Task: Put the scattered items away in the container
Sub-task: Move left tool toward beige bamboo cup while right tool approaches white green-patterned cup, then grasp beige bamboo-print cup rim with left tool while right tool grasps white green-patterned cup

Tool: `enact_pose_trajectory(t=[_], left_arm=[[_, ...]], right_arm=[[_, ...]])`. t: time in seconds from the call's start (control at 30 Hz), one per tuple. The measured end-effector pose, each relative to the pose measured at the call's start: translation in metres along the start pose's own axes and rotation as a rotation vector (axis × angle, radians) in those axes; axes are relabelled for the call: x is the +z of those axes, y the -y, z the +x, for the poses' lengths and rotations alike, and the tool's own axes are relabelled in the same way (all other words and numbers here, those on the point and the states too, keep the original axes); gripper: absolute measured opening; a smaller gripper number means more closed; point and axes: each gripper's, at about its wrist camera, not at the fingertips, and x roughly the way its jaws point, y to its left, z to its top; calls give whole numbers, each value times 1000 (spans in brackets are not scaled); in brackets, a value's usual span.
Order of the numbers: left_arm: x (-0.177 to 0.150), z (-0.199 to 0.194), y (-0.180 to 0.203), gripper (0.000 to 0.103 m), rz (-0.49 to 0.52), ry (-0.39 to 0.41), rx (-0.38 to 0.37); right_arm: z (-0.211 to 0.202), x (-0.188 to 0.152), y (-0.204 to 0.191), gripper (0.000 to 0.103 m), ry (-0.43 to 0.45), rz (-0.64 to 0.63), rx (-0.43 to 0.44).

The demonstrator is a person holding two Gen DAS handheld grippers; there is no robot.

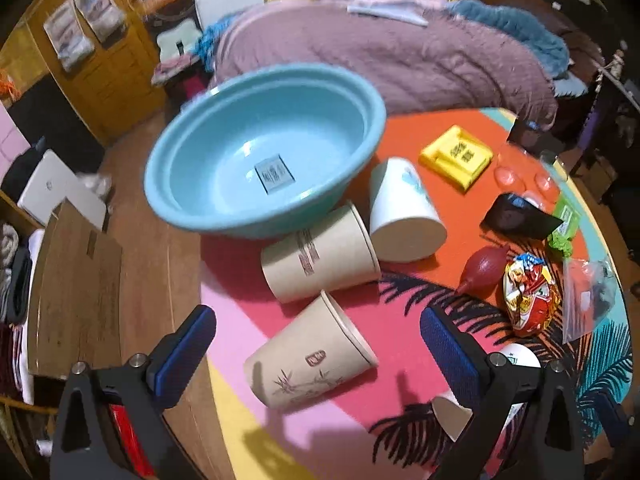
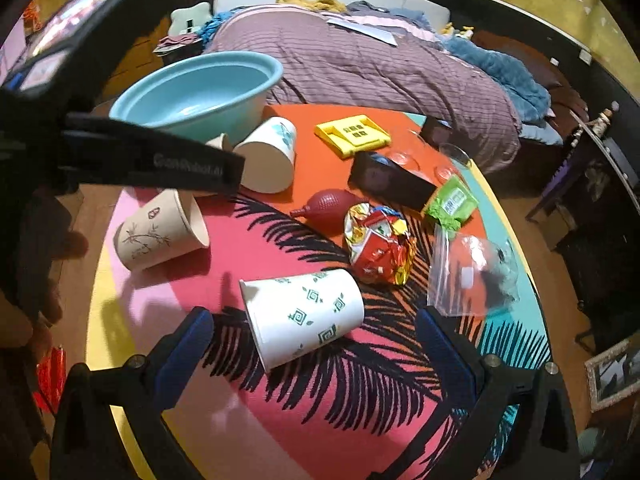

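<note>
Both grippers hovering wide open over tipped cups, nothing picked up yet.

The basin [image 1: 256,160] is sitting empty at the mat's [image 1: 248,332] far left, just beside the litter. The left gripper [image 1: 316,344] is straddling the bamboo cup [image 1: 312,354], empty-jawed; the right gripper [image 2: 314,344] is framing the green-print cup [image 2: 302,314], likely lining up for grasps.

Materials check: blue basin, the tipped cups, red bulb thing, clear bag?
Blue basin: likely moulded plastic, smooth and semi-glossy, with a stepped wall.
Cups, e.g. the bamboo-print cup: look like paper, matte, printed, with a rolled rim.
Red bulb: probably rubber or soft plastic, with a dimpled surface.
Clear bag: thin plastic film, crinkled, see-through, glinting.
</note>
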Motion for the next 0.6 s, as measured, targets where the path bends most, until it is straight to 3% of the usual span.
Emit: enact_pose_trajectory(t=[0.17, 0.6], left_arm=[[-7, 8, 0, 103, 38, -26, -4], [-19, 15, 6, 103, 79, 1, 22]], right_arm=[[7, -10, -13, 103, 26, -16, -44], [30, -25, -31, 102, 47, -54, -161]])
